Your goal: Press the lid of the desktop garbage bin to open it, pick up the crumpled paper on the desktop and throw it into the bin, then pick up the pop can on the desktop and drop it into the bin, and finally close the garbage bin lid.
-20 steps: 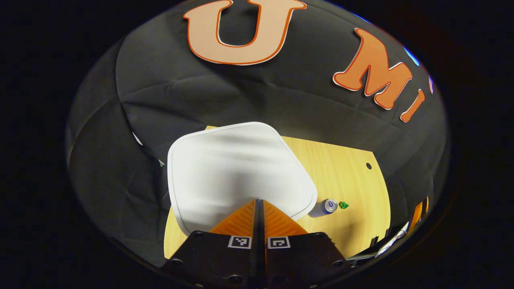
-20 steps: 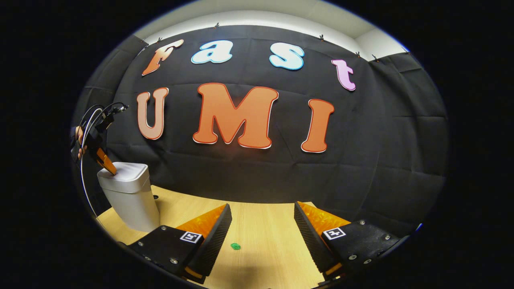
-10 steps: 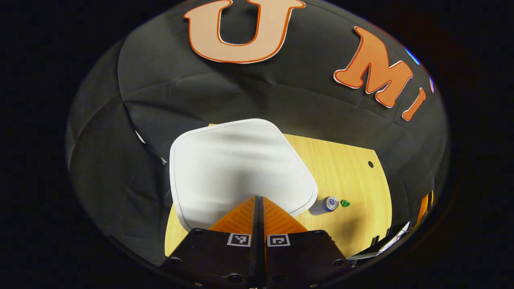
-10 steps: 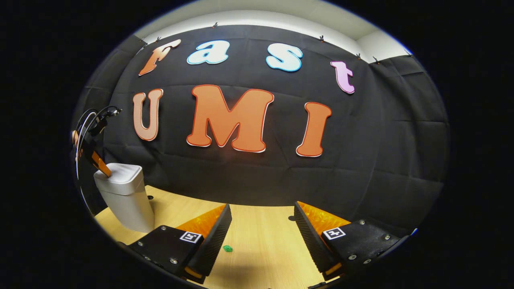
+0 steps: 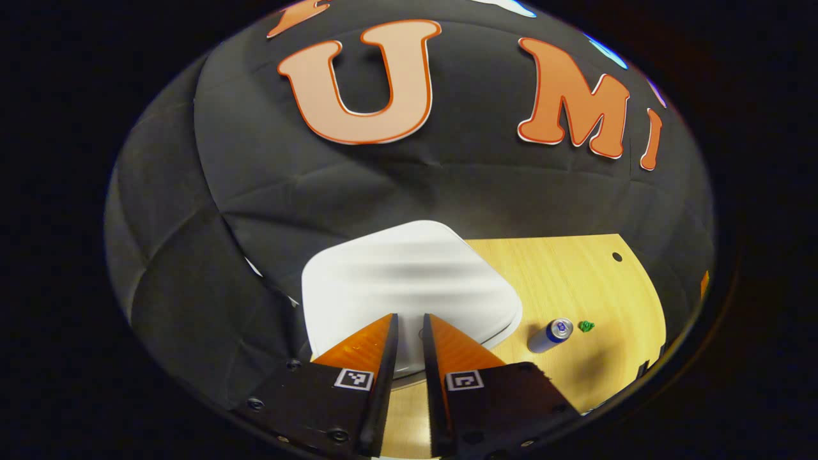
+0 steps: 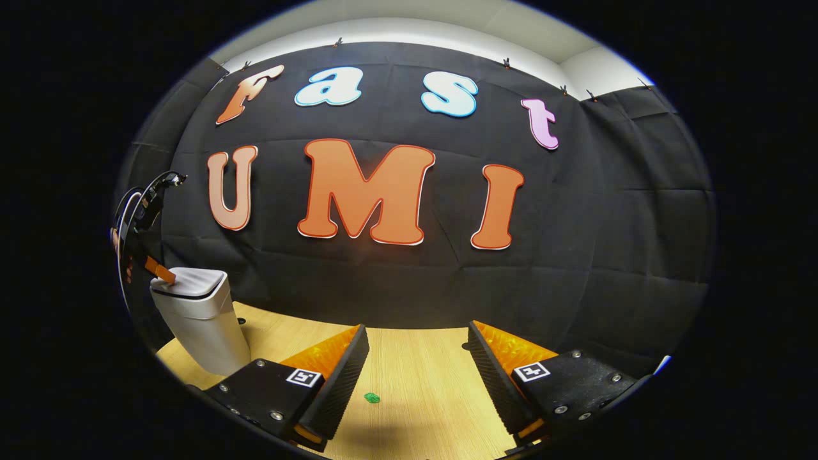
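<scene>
The white bin (image 6: 203,329) stands at the table's left end, and a dark gap shows under its lid (image 6: 190,282). In the left gripper view the lid (image 5: 409,275) lies just beyond my left gripper (image 5: 409,317), whose fingers stand a narrow slit apart with nothing between them. The right gripper view shows that left gripper (image 6: 160,273) at the lid's near-left edge, held by a hand. The pop can (image 5: 551,335) lies on its side right of the bin, beside the small green crumpled paper (image 5: 586,326). My right gripper (image 6: 418,333) hangs open above the paper (image 6: 371,397).
The wooden table (image 6: 422,383) runs from the bin to the right, with small dark holes (image 5: 617,257) near its back edge. The black cloth wall stands close behind the table. Bare wood lies between the bin and the paper.
My left gripper has lifted back from the lid and its fingers have parted slightly. The lid now sits raised with a gap beneath it. The right gripper barely moved.
</scene>
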